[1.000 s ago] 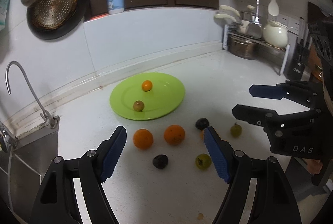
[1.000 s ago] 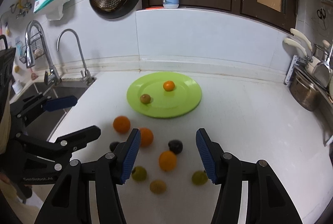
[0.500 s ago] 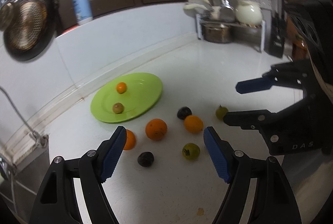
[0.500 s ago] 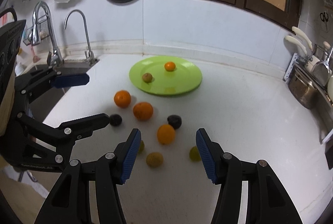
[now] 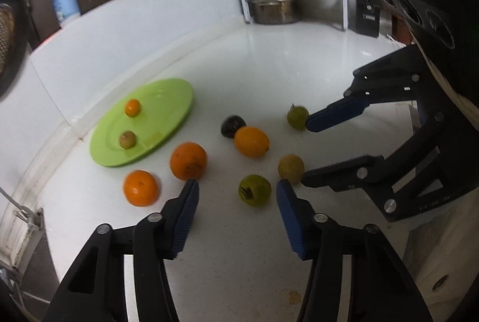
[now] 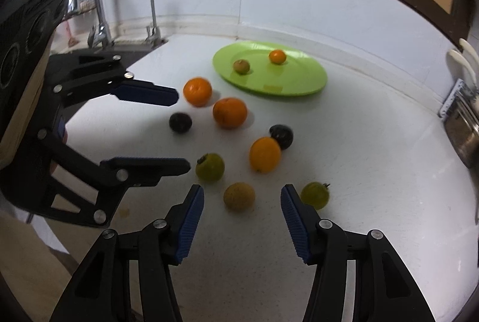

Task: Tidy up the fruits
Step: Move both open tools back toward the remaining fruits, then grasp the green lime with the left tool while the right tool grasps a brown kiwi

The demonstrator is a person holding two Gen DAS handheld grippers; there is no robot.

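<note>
While most of the job is clearly still ahead, the white counter [image 6: 374, 142] already has the green plate [image 6: 299, 82] holding two small fruits, a tiny orange [image 6: 277, 56] and a brownish one [image 6: 241, 66]. Eight more sit loose near the plate: three oranges, two dark plums, three greenish-yellow ones. Left gripper [image 5: 236, 196] is spread wide, empty, around the green fruit [image 5: 254, 190]. Right gripper [image 6: 242, 199] is wide too, framing the tan fruit [image 6: 239, 196], nothing grabbed yet.
</note>
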